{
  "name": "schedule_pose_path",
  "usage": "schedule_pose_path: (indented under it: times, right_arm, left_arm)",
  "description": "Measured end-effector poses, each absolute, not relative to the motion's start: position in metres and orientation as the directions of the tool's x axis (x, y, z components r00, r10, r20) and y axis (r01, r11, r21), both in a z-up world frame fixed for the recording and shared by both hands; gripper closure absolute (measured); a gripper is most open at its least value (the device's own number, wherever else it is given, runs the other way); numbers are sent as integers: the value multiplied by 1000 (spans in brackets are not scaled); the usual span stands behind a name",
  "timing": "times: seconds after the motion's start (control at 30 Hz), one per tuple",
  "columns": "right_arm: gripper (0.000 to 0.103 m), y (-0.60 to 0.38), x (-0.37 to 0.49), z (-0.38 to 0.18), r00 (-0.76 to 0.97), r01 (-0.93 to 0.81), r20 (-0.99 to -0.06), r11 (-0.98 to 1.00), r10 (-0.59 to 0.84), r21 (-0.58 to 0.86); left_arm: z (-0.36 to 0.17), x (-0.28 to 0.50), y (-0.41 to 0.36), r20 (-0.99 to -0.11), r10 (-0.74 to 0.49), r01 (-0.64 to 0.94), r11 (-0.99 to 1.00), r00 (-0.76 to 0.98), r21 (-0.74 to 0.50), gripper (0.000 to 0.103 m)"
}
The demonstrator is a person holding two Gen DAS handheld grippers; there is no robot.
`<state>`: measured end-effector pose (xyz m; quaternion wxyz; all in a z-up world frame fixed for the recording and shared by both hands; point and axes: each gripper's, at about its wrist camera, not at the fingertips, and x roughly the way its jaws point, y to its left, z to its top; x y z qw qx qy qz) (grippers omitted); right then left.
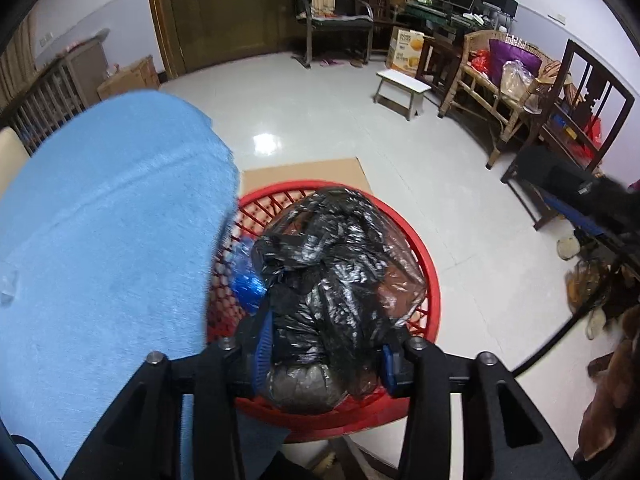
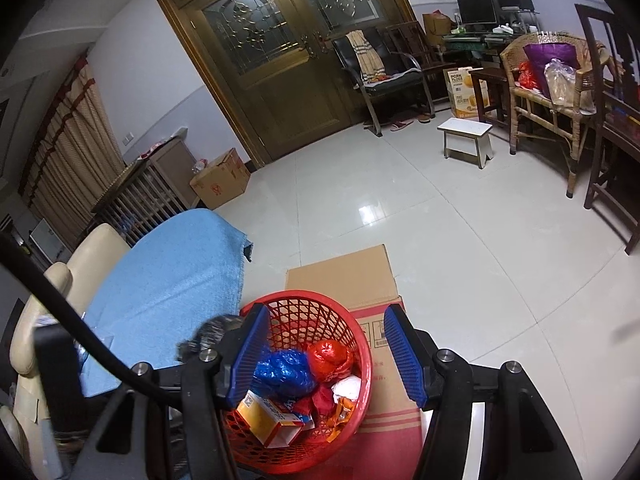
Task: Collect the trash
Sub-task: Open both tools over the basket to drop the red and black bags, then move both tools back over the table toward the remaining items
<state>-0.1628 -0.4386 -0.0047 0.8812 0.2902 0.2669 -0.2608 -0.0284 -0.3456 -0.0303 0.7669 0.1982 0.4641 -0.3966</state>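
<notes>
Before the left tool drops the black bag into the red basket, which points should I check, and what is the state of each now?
1. Left tool closed on the black plastic bag: ok.
2. Bag above the red basket: ok.
3. Room left in the basket: ok; the blue bag, red bag and small carton sit below the rim.
4. Right tool open and empty: ok.
5. Right tool out of the drop path: cannot tell.
6. Blue towel clear of the basket: not ok; it overlaps the rim in the left view.

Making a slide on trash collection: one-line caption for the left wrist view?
Left tongs grip a crumpled black plastic bag over the red basket, beside a blue towel.
</notes>
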Motion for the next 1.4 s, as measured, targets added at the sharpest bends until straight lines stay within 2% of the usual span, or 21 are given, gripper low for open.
schedule_pose_path:
  times: [0.03, 0.07, 0.1, 0.43, 0.77, 0.83, 0.93, 1.17, 1.4]
  right_arm:
    - [39, -438, -163, -3, 724, 613, -618, 697, -307, 372]
    - [39, -437, -164, 0, 727, 611, -614, 699, -309, 371]
    - [39, -436, -165, 3, 728, 610, -610, 702, -312, 369]
    - [39, -419, -162, 21, 752, 577, -583, 735, -309, 355]
    - [39, -372, -119, 31, 776, 484, -587, 815, -230, 320]
    - [35, -362, -106, 27, 771, 466, -602, 829, -209, 309]
    - [30, -345, -83, 17, 752, 442, -635, 850, -177, 286]
    - [30, -301, -17, -16, 692, 354, -717, 902, -77, 245]
    - [30, -218, 53, -19, 682, 132, -731, 979, 25, 156]
  left_arm:
    - [-33, -27, -348, -877, -423, 796, 600, 226, -85, 47]
    - [-35, -28, -349, -882, -420, 797, 597, 214, -91, 38]
    - [-35, -28, -348, -884, -418, 798, 596, 210, -93, 36]
    - [-16, -28, -319, -865, -436, 775, 625, 250, -91, 35]
    - [4, -5, -252, -837, -439, 696, 711, 326, -102, 33]
    - [4, 1, -233, -833, -436, 674, 731, 340, -107, 32]
    - [0, 15, -189, -832, -403, 605, 789, 382, -104, 32]
    - [-12, 55, -77, -832, -294, 371, 921, 471, -115, 31]
    - [-18, 91, 9, -828, -206, 153, 977, 521, -147, 31]
